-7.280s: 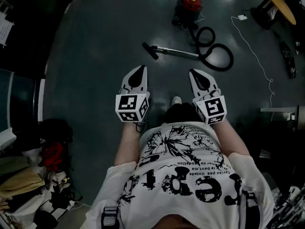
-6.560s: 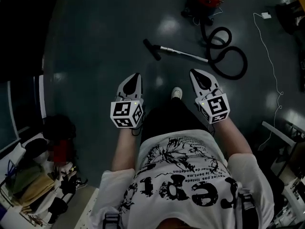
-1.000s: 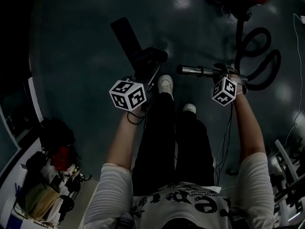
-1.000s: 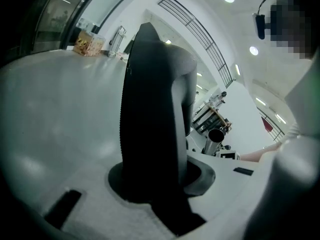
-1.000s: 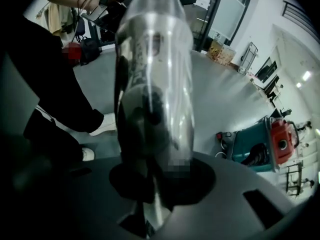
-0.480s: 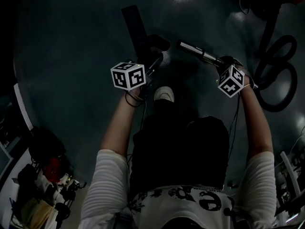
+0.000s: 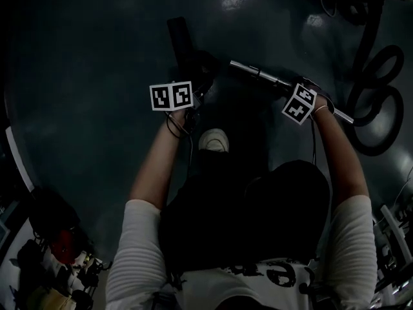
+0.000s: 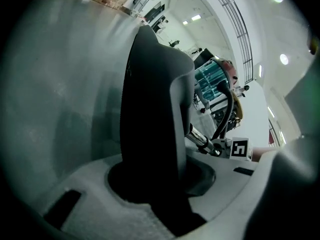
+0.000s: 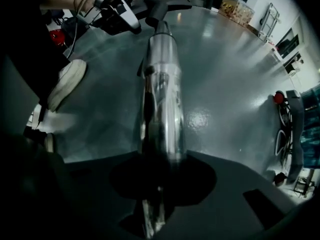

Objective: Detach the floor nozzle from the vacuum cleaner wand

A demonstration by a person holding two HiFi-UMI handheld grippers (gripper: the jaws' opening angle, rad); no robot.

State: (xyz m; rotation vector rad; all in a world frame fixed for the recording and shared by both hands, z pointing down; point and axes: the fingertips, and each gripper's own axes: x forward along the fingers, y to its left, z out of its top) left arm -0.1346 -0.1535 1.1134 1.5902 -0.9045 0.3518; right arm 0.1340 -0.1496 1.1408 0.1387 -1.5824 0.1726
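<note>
Both lowered toward floor (image 7: 97,76) vs. prev. frame. L gripper (image 8: 165,184): jaws closed on neck of floor nozzle (image 8: 150,104). R gripper (image 9: 160,184): jaws closed round wand (image 9: 162,84); wand tip just beside nozzle neck, whether joined unclear.

The floor nozzle (image 7: 181,41) is black, the wand (image 9: 162,84) silver, the shoe (image 7: 213,139) white, the floor (image 7: 97,76) grey.
</note>
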